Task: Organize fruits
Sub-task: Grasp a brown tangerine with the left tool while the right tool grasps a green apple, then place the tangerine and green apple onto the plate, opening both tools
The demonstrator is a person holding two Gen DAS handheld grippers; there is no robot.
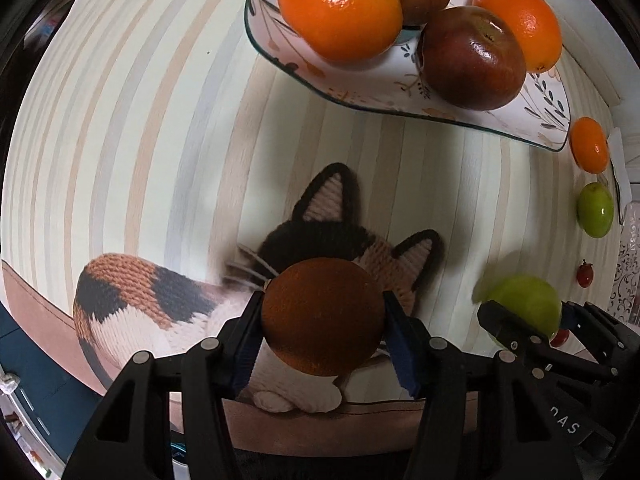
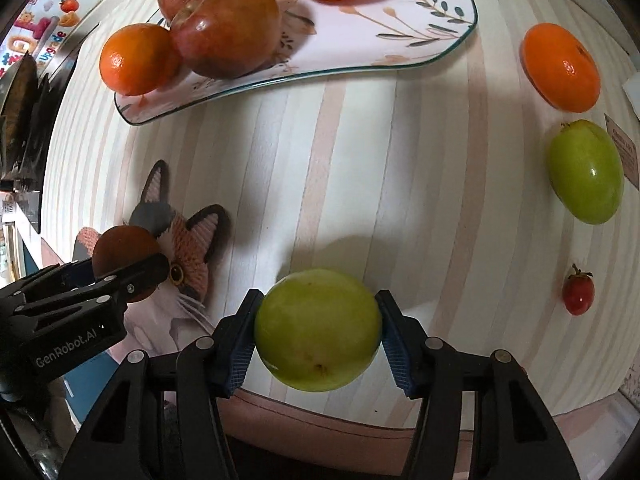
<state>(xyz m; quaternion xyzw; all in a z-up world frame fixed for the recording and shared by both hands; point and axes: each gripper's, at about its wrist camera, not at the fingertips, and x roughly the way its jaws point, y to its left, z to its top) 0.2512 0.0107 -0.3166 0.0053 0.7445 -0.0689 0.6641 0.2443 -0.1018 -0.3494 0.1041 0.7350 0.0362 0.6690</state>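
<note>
Green fruit (image 2: 318, 330) clamped in right gripper (image 2: 318, 336); strawberry (image 2: 578, 294) clear only right view.

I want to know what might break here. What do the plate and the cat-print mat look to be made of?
Plate: probably glazed ceramic or glass, glossy with a painted floral pattern and thin dark rim. Cat-print mat: smooth, likely vinyl or faux leather; the knitted cat seems only printed.

light: soft overhead | glare: plated fruit | shadows: soft on tablecloth (image 1: 160, 120) | edges: fisheye-bent, vignetted
</note>
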